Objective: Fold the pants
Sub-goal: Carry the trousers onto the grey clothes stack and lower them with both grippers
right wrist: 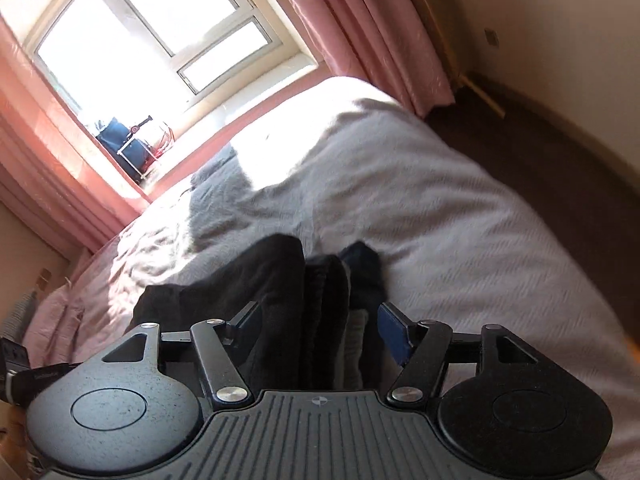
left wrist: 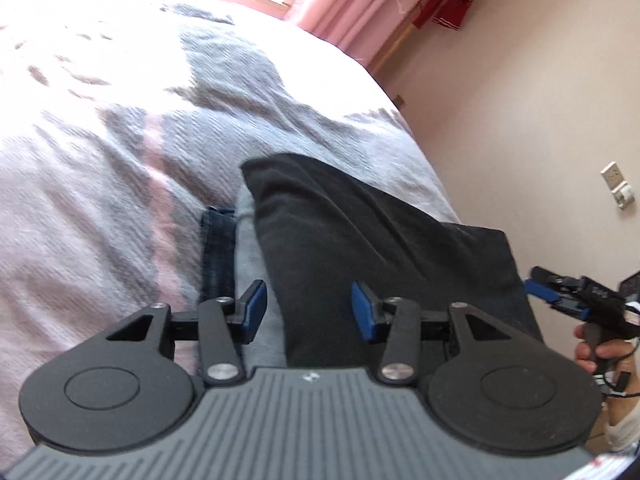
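The dark grey pants (left wrist: 360, 240) lie folded on top of a small stack of clothes near the edge of the bed (left wrist: 120, 140) closest to the cameras. Under the pants a light grey garment (left wrist: 250, 256) shows along one side, and past that the edge of folded blue jeans (left wrist: 218, 248). In the right wrist view the same stack appears end-on as several dark layers side by side (right wrist: 320, 300), with the pants (right wrist: 248, 292) as the broadest roll.

The left gripper (left wrist: 310, 306) hovers low over the near end of the pants. Its 2 blue-padded fingers (left wrist: 256, 300) stand apart, 1 over the light grey garment and 1 over the dark cloth; neither pad presses on fabric and nothing is clamped between them.

The right gripper (right wrist: 320, 328) sits at the near end of the stack with its jaws spread wide. The folded layers run up between the 2 fingers, but the pads stand clear on either side, so it has hold of nothing. From the left wrist view this gripper (left wrist: 560, 288) is seen just beyond the far side of the pants, carried in a hand (left wrist: 596, 354).

Beyond the pants the pale quilted bed cover stretches toward pink curtains (right wrist: 360, 28) and a bright window (right wrist: 140, 28).
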